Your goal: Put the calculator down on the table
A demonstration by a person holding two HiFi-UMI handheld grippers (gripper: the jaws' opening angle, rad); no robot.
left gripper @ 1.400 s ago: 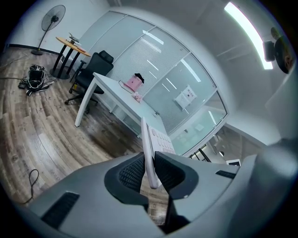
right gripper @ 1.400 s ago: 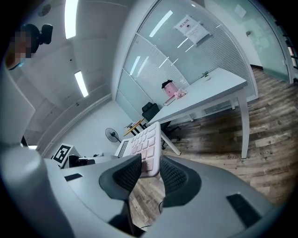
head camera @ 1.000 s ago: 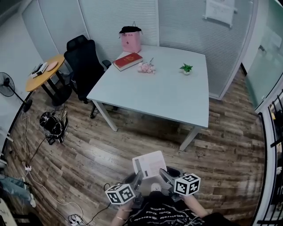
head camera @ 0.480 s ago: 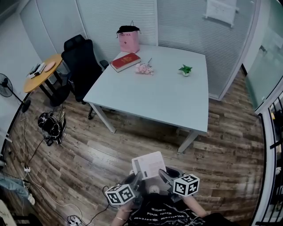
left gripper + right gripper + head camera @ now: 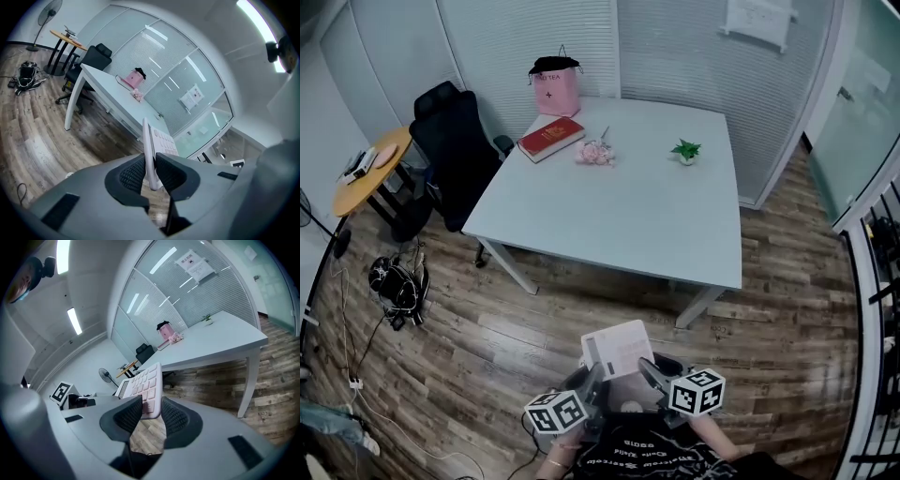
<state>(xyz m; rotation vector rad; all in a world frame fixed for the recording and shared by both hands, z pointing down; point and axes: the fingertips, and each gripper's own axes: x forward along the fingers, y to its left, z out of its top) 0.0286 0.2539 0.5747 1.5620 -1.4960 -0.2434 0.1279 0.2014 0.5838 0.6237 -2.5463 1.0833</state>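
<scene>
- Seen from above, a person holds a flat white calculator (image 5: 617,349) with pale pink keys out in front of the body, above a brown wood-plank floor (image 5: 487,319).
- The left gripper (image 5: 594,377), grey with a marker cube, grips the calculator's near left edge. In the left gripper view its jaws stand narrow, with ribbed black pads (image 5: 132,175) pressing both faces of the thin body.
- The right gripper (image 5: 649,371) grips the near right edge. In the right gripper view its jaws stand a little wider, clamped over the keyed face and the back.
- The calculator is in the air, well apart from the large square white table (image 5: 619,216) that stands ahead of it.
- Along the table's far side lie a red book (image 5: 547,138), a pink paper bag (image 5: 554,89), a small pink bundle (image 5: 594,153) and a small green potted plant (image 5: 684,150).
- A black office chair (image 5: 450,150) stands at the table's left, and a round wooden side table (image 5: 366,173) stands further left.
</scene>
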